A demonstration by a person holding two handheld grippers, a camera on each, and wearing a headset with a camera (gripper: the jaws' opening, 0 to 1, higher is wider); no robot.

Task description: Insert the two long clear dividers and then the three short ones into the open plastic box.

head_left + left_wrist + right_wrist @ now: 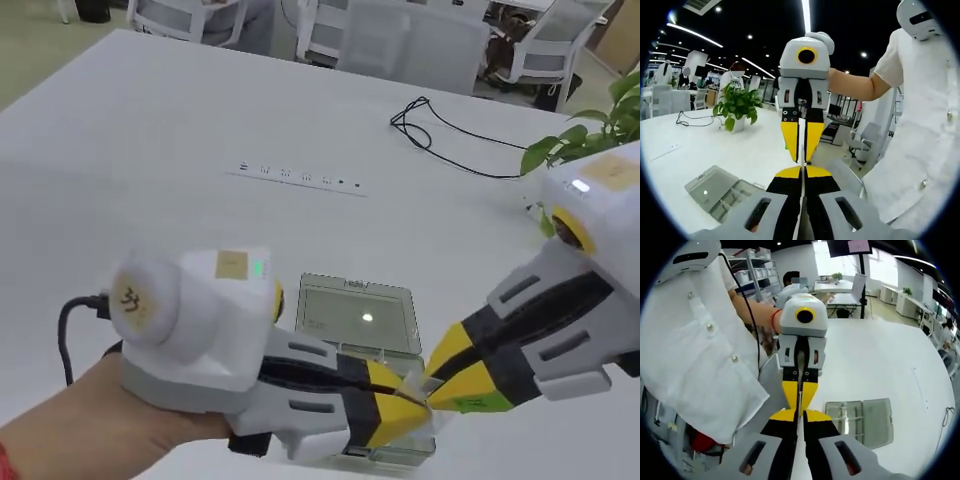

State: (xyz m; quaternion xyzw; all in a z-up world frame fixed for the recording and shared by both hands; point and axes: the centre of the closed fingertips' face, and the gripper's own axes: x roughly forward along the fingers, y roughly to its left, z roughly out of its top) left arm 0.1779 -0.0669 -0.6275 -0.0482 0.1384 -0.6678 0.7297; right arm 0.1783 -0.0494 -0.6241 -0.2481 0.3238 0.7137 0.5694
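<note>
From 8 o'clock, the left gripper (408, 405), whose sticker (131, 298) reads what looks like "37", has its jaws clenched on a clear divider (420, 384). This is held over the open plastic box (345, 300) on the white surface (180, 130), and thin ribs stand in the box's tray. From 3 o'clock, the right gripper (438, 392) clamps the same divider.

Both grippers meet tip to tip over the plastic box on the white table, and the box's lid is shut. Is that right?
No: the lid is open, lying flat beside the box, as the head view shows. The rest holds.

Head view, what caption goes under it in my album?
Left tool and right tool pinch one divider by the open box.
</note>
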